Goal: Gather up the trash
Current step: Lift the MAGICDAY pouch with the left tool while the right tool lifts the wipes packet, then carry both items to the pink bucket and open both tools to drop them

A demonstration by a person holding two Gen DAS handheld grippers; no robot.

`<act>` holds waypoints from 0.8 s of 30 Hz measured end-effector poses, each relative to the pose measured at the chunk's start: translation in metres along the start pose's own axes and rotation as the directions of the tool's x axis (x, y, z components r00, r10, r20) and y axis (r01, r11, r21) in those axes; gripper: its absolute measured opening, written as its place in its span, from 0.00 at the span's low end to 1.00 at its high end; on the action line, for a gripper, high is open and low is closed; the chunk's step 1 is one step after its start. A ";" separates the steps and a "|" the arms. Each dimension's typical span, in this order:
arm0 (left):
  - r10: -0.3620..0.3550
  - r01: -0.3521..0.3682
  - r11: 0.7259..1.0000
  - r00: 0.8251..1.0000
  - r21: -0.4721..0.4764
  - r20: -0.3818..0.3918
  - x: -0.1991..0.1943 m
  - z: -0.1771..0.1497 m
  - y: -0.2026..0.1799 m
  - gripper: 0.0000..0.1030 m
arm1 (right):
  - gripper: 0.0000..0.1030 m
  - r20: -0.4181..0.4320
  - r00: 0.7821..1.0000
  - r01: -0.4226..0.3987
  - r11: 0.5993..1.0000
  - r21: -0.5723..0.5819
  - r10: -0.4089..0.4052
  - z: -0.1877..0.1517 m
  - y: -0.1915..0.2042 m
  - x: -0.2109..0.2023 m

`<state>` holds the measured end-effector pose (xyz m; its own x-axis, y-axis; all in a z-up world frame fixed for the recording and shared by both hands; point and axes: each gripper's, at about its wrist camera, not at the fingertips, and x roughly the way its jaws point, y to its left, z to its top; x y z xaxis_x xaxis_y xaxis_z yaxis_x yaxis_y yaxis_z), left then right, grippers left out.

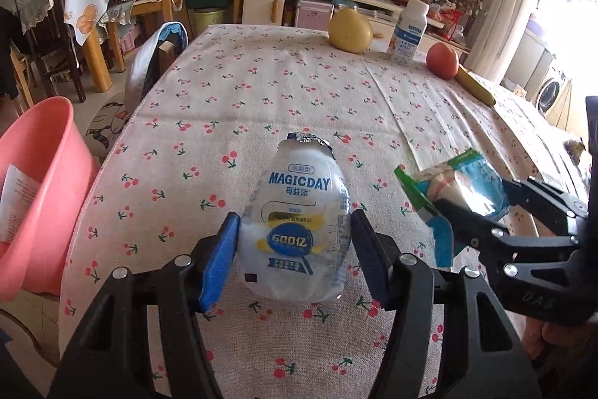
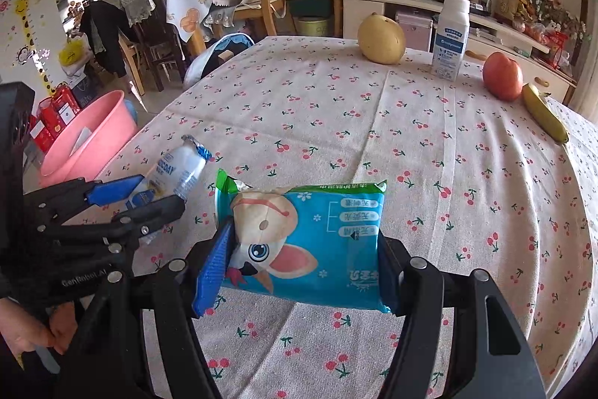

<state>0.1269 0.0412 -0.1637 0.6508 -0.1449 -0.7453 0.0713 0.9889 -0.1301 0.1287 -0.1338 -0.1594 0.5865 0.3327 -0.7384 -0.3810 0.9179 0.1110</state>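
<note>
Lying on its side on the cherry-print tablecloth, the empty drink bottle sits between the pads of the left gripper, whose jaws stand about half apart and look pressed to both of its flanks, so it seems gripped but not yet lifted. Just to its right, the blue wipes packet is clamped across its width in the right gripper, jaws likewise about halfway, and appears raised a little off the cloth. Both pieces of rubbish are thus in hand, yet neither has reached the pink tub on the floor beside the table's left edge, which already holds a slip of paper; carrying and dropping them there looks like what remains. At the far end stand a yellow pear, a white milk bottle, a red apple and a banana, which look like goods to leave, though whether the milk bottle is empty cannot be told.
</note>
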 end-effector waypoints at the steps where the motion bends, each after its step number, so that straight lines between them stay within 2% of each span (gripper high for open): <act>1: 0.002 -0.002 1.000 1.000 -0.014 0.020 -0.006 0.002 0.005 0.60 | 0.64 -0.002 1.000 0.000 1.000 -0.004 0.000 0.000 0.003 0.000; 8: 0.045 -0.025 0.989 0.990 -0.147 0.134 -0.044 0.016 0.050 0.60 | 0.65 0.008 1.000 -0.030 0.999 -0.022 0.030 0.010 0.028 -0.004; 15: 0.140 -0.078 0.958 0.966 -0.275 0.215 -0.076 0.025 0.110 0.60 | 0.65 0.037 0.996 -0.082 0.993 -0.082 0.085 0.037 0.078 -0.008; 20: 0.238 -0.129 0.906 0.942 -0.403 0.235 -0.094 0.024 0.164 0.60 | 0.65 0.061 0.986 -0.146 0.981 -0.128 0.155 0.068 0.125 -0.003; 24: 0.315 -0.175 0.834 0.930 -0.523 0.191 -0.098 0.017 0.208 0.60 | 0.65 0.067 0.972 -0.209 0.962 -0.176 0.223 0.094 0.171 0.006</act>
<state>0.0911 0.2619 -0.1062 0.7720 0.1824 -0.6089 -0.4497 0.8337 -0.3205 0.1344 0.0453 -0.0821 0.5328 0.5430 -0.6491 -0.6148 0.7754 0.1439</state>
